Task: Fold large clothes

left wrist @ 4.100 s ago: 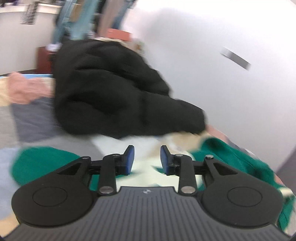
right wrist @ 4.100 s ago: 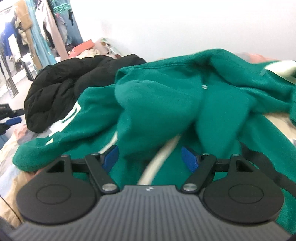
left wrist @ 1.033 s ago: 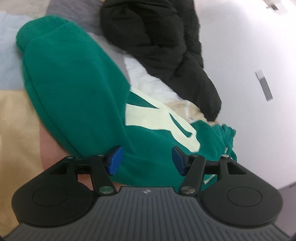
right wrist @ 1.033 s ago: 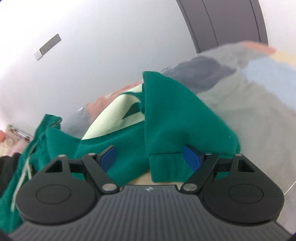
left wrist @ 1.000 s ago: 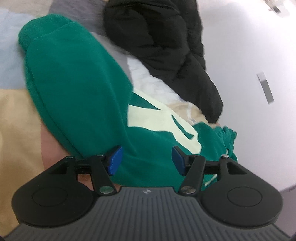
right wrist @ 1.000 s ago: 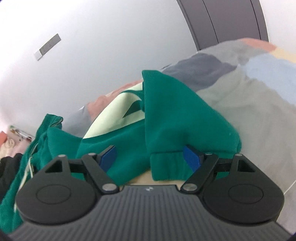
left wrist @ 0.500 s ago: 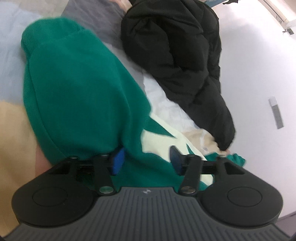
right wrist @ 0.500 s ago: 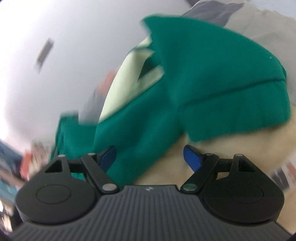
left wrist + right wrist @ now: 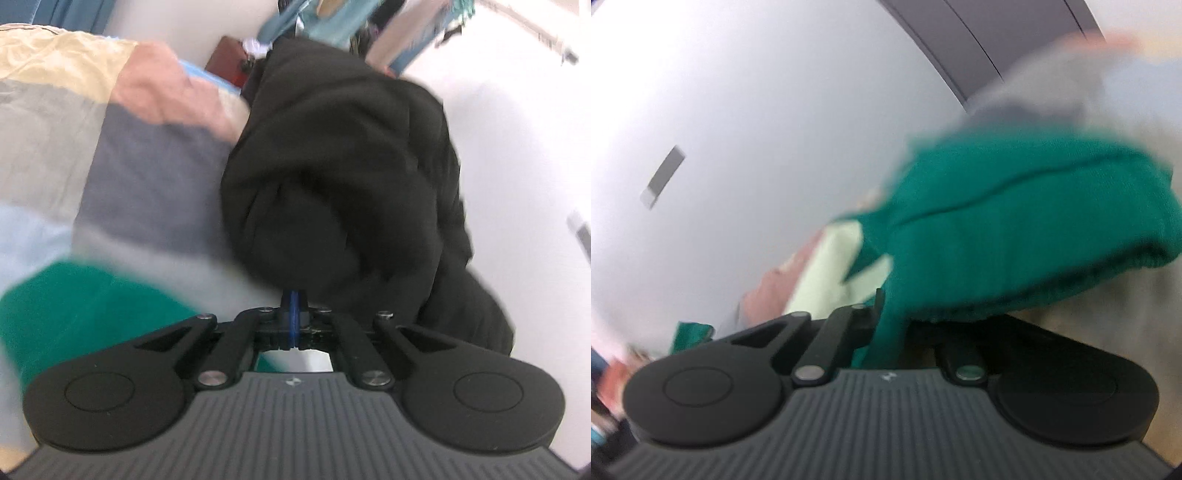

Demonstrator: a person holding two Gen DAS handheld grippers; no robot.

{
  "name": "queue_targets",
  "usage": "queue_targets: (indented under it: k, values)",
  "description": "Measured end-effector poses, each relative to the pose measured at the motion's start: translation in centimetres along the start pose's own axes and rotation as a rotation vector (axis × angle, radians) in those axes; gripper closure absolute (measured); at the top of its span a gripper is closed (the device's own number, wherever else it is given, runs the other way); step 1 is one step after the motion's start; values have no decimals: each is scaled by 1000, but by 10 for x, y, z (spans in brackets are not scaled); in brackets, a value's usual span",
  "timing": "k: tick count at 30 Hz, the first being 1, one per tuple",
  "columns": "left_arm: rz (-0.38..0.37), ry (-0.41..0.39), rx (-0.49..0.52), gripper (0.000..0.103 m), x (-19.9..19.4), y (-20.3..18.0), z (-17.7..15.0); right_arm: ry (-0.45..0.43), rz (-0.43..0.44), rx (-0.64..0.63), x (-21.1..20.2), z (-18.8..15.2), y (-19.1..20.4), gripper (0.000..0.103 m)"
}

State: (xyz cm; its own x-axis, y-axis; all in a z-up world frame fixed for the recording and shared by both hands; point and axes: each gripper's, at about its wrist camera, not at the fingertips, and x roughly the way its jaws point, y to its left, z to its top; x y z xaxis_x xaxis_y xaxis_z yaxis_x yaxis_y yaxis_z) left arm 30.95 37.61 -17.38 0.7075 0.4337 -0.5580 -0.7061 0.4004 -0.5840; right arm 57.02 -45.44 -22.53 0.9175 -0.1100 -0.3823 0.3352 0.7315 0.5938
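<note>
Two views are given, and both are smeared by motion.

From the left wrist view, the left gripper [image 9: 293, 321] is seen with its blue pads pressed together; whether cloth is pinched between them cannot be told, since only a sliver of pale and green fabric shows below the linkage. The green sweatshirt [image 9: 85, 306] lies low and to the left of that gripper, on the patchwork bedspread [image 9: 147, 192]. A black puffer jacket [image 9: 343, 177] is heaped directly beyond the fingertips, against the white wall [image 9: 524, 122]. A pink garment [image 9: 166, 92] lies to the left of the jacket, and hanging clothes [image 9: 317, 18] are seen above it. The gripper is held roughly level, pointed at the jacket.

From the right wrist view, the right gripper [image 9: 886, 325] is found clamped on the green sweatshirt [image 9: 1015, 236]: a fold of green cloth is drawn down between its closed fingers, and the ribbed hem bulges to the right of them. The pale printed lettering [image 9: 834, 269] is seen just left of the fingers. The gripper is tilted (the wall [image 9: 757, 110] and a dark door frame [image 9: 982, 44] slant across the background), as if a lift were under way.

The fold is judged to be early: an edge has been gripped, but no flat, finished fold is shown, and the jacket appears untouched.
</note>
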Motion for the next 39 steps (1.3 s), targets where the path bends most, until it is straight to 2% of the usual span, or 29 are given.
queue_targets:
  k: [4,7,10,13,16,21,24,27,29,30,31,35,39]
  values:
    - [-34,-18,70,103,5,-6,9,-75,-2,-53,-8,42,0,95]
    - [-49,30,100,103,6,-5,3,-106,-40,-137,-7,60,6,95]
    - [-69,102,98,102,2,-6,-2,-81,-104,-204,3,53,9,95]
    - [-72,108,168,102,-13,-14,-10,-42,-157,-187,11,39,4,93]
    - [-105,140,209,102,-28,-19,-19,-31,-188,-183,6,29,11,92]
    - [-163,156,248,102,-61,-23,-33,-19,-171,-152,-27,24,24,91]
    - [-182,180,250,102,-74,-25,-44,-3,-158,-126,-58,16,17,86]
    - [-192,202,246,94,-83,-26,-57,25,-138,-84,-78,10,22,74]
    - [-209,221,223,80,-87,-24,-67,25,-109,-95,-93,1,26,59]
    - [-210,228,211,69,-90,-23,-71,31,-96,-106,-101,-3,29,52]
    - [-209,234,205,64,-90,-23,-74,39,-81,-111,-108,-7,30,51]
    - [-210,253,227,61,-95,-26,-86,72,-5,-124,-133,-15,39,51]
    - [-183,271,233,56,-93,-24,-90,116,42,-210,-157,-32,56,51]
